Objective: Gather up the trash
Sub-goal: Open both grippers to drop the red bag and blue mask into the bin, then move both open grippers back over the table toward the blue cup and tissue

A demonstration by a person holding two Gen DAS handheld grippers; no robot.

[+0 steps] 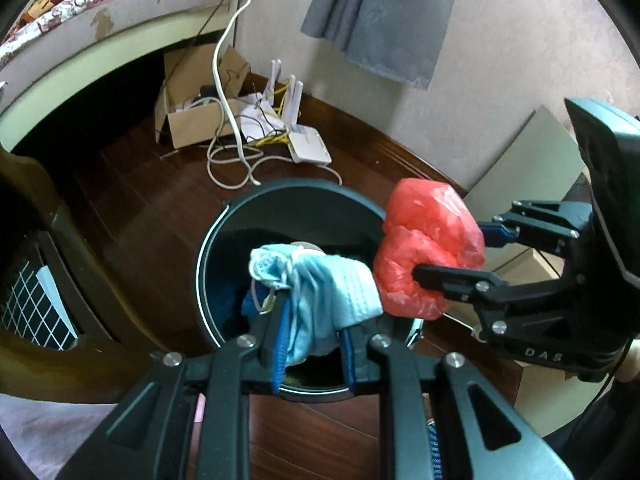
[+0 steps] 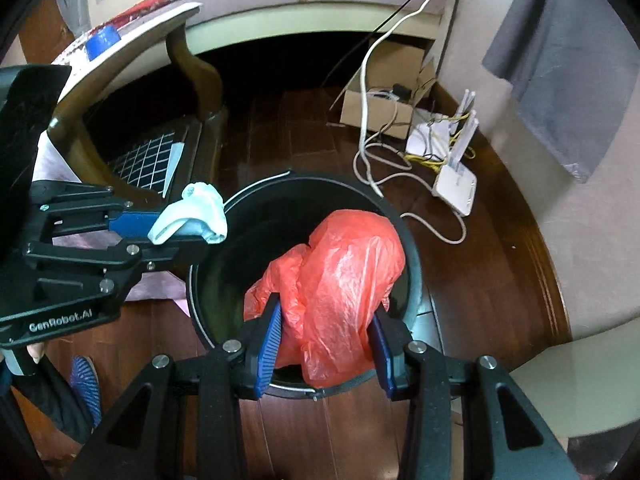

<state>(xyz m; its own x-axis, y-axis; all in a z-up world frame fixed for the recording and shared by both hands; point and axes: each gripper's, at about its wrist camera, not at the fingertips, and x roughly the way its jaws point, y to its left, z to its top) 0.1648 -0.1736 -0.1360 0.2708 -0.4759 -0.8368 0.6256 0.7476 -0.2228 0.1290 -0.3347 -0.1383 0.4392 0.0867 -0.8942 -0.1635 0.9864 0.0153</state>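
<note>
A round black trash bin (image 1: 296, 194) stands on the dark wood floor, and it also shows in the right wrist view (image 2: 412, 256). My left gripper (image 1: 314, 344) is shut on a crumpled light blue face mask (image 1: 320, 284) and holds it over the bin's mouth. In the right wrist view the left gripper (image 2: 176, 236) and the mask (image 2: 192, 216) are at the bin's left rim. My right gripper (image 2: 326, 344) is shut on a red plastic bag (image 2: 340, 280) above the bin. In the left wrist view the right gripper (image 1: 448, 252) and the bag (image 1: 428, 248) sit at the bin's right rim.
A cardboard box (image 1: 196, 116), a white router (image 1: 308, 146) and loose white cables (image 1: 236, 160) lie on the floor by the wall. A wooden table leg (image 2: 196, 64) and a bed (image 1: 120, 12) stand to the left. A grey cloth (image 1: 384, 20) hangs on the wall.
</note>
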